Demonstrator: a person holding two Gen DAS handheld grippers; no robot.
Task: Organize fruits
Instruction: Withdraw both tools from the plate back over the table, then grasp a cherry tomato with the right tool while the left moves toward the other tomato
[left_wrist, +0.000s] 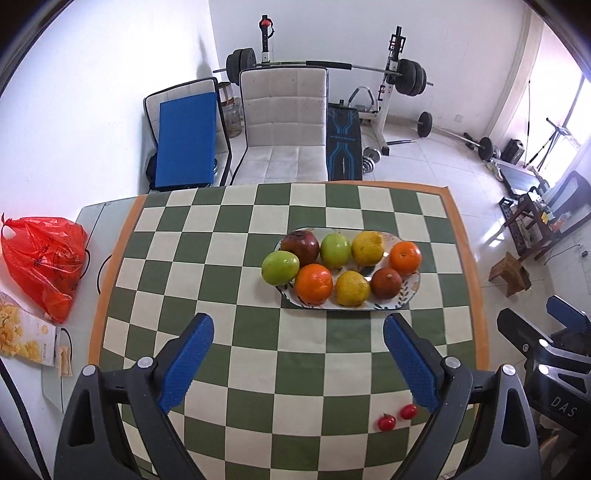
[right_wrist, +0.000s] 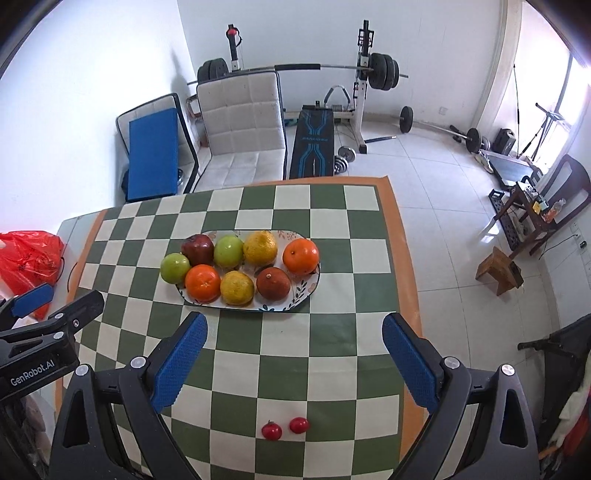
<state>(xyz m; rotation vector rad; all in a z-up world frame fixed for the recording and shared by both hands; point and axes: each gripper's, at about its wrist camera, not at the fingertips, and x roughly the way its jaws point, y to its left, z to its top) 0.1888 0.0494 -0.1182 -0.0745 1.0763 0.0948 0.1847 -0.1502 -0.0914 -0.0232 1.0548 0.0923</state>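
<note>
An oval patterned plate (left_wrist: 413, 291) (right_wrist: 308, 290) on the green-and-cream checked cloth carries several fruits: two green apples, a dark red apple (left_wrist: 300, 245) (right_wrist: 198, 248), two oranges, two yellow citrus and a brown fruit (left_wrist: 386, 283) (right_wrist: 273, 282). Two small red tomatoes (left_wrist: 397, 417) (right_wrist: 284, 428) lie on the cloth near the front edge. My left gripper (left_wrist: 297, 332) hovers open in front of the plate, nothing in it. My right gripper (right_wrist: 293, 330) is open too, above the tomatoes, and the left gripper (right_wrist: 40, 314) shows at that view's left edge.
A red plastic bag (left_wrist: 42, 258) (right_wrist: 31, 260) and a snack packet (left_wrist: 22, 332) lie on the bare tabletop left of the cloth. Behind the table stand a white padded chair (left_wrist: 284, 122), a blue-cushioned chair (left_wrist: 184, 140) and a weight bench with barbell (left_wrist: 343, 140).
</note>
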